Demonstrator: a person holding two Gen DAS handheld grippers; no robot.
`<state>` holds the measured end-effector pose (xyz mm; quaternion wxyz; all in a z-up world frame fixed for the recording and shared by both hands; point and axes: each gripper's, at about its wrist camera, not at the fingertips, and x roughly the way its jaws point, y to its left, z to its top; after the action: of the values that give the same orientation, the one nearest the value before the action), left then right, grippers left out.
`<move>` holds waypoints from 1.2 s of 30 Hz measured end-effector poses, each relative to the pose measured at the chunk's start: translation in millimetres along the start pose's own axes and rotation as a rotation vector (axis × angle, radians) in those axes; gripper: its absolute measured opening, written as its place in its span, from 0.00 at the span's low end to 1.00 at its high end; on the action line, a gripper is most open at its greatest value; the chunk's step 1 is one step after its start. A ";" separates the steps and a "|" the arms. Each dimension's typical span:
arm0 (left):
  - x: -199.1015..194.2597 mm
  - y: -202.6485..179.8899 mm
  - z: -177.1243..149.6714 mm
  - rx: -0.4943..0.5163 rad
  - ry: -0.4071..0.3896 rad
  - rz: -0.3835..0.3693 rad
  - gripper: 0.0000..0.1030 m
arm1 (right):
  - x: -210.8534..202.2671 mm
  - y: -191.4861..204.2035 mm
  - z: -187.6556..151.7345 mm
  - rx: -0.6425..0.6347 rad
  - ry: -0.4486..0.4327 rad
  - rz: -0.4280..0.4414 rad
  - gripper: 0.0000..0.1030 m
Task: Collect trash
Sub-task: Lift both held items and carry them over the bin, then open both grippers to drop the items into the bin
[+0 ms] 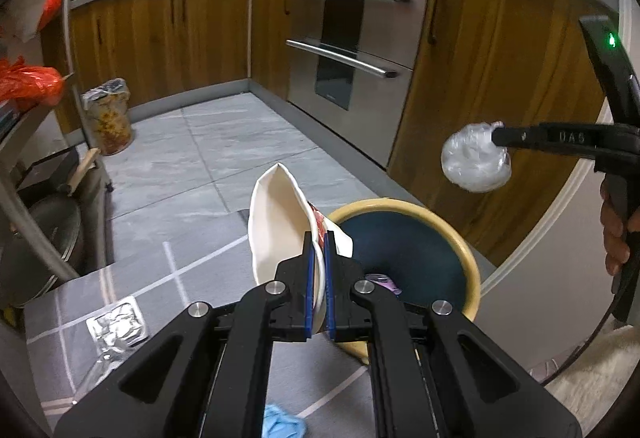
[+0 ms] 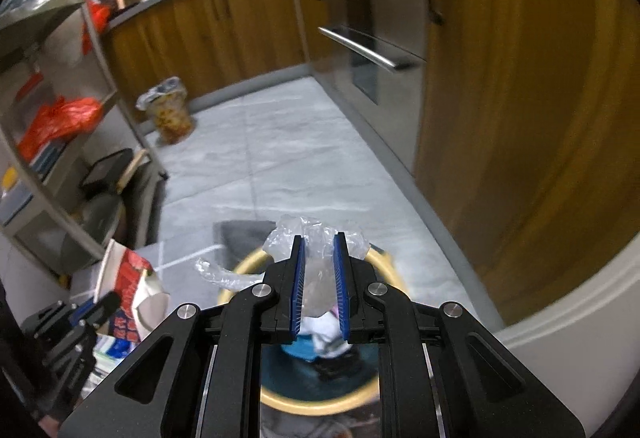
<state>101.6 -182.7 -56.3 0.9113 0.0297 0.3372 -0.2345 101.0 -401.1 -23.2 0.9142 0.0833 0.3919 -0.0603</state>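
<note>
Two grippers are showing, one in each of your hands. Your left gripper point(image 1: 319, 270) is clamping its blue pads tight on the rim of one squashed paper cup point(image 1: 280, 226); the cup is white inside, red-printed outside, flattened to a pointed boat shape, and it is hanging just beside the near-left rim of the bin point(image 1: 468, 258). Your right gripper point(image 2: 320, 278) is pinching one wad of clear plastic wrap point(image 2: 316, 238) between nearly closed pads; the wrap is crinkled, translucent, bunching out above the fingertips and trailing one loose tail to the left. From the left wrist view that wad is reading as a whitish ball hanging above and to the right of the bin, apart from it.

One bin is sitting below both grippers: round, yellow rim, dark teal inside, with some trash already lying in it, a white and blue lump plus a purple scrap; exact count cannot be told through the blur.

Left of the bin, on the grey mat point(image 1: 200, 278), one crumpled silver foil tray point(image 1: 116, 326) is lying. One blue crumpled item point(image 1: 282, 422) is lying nearer than the bin, partly hidden by your left gripper.

Well beyond the bin, one plastic-lined basket point(image 1: 109, 116) is standing against the wooden cabinets point(image 1: 160, 38).
</note>
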 end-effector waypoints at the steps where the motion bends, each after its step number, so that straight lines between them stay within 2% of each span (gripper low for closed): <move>1: 2.1 -2.1 0.2 0.004 0.003 -0.008 0.04 | 5.8 -4.9 -2.2 0.016 0.025 -0.002 0.15; 10: 37.7 -30.9 3.0 0.041 0.047 -0.052 0.04 | 70.6 -12.7 -17.1 -0.010 0.210 -0.042 0.15; 14: 54.1 -39.5 -1.8 0.062 0.079 -0.051 0.04 | 92.5 -10.0 -23.7 -0.060 0.266 -0.089 0.15; 23: 80.3 -50.6 -12.1 0.084 0.137 -0.051 0.04 | 98.1 -15.6 -24.3 -0.067 0.259 -0.089 0.15; 36: 109.3 -57.5 -26.0 0.093 0.198 -0.051 0.04 | 98.6 -27.0 -22.2 0.013 0.242 -0.068 0.15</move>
<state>132.7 -272.8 -139.0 0.8648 0.0862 0.4151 -0.2690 148.2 -427.5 -112.8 0.8571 0.0828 0.5016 -0.0833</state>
